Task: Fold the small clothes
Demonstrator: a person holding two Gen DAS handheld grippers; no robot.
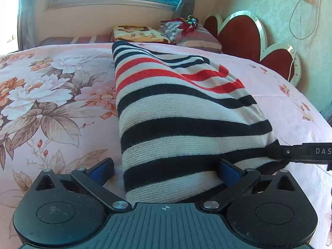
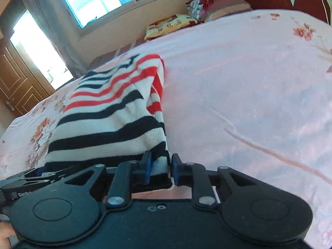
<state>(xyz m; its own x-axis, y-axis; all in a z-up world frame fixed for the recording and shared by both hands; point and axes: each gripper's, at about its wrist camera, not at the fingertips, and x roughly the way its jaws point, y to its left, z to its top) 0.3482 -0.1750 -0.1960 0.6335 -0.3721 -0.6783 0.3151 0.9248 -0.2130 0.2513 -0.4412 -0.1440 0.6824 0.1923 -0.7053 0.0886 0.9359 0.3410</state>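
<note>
The right tool (image 2: 159, 167) is clamped on the near corner of the striped sweater (image 1: 178, 112) on the bed (image 1: 62, 95); the left tool (image 1: 166, 169) stands apart around its hem.

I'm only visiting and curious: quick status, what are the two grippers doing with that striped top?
Right gripper shut on striped top's near corner. Left gripper open, hem lying between its fingers. Bedspread around it bare.

My striped sweater (image 1: 182, 112) is coarse ribbed knit, matt. Under it the floral bedsheet (image 1: 51, 95) looks smooth, slightly shiny cloth. Behind the sweater, the door (image 2: 14, 83) is glossy brown wood.
</note>
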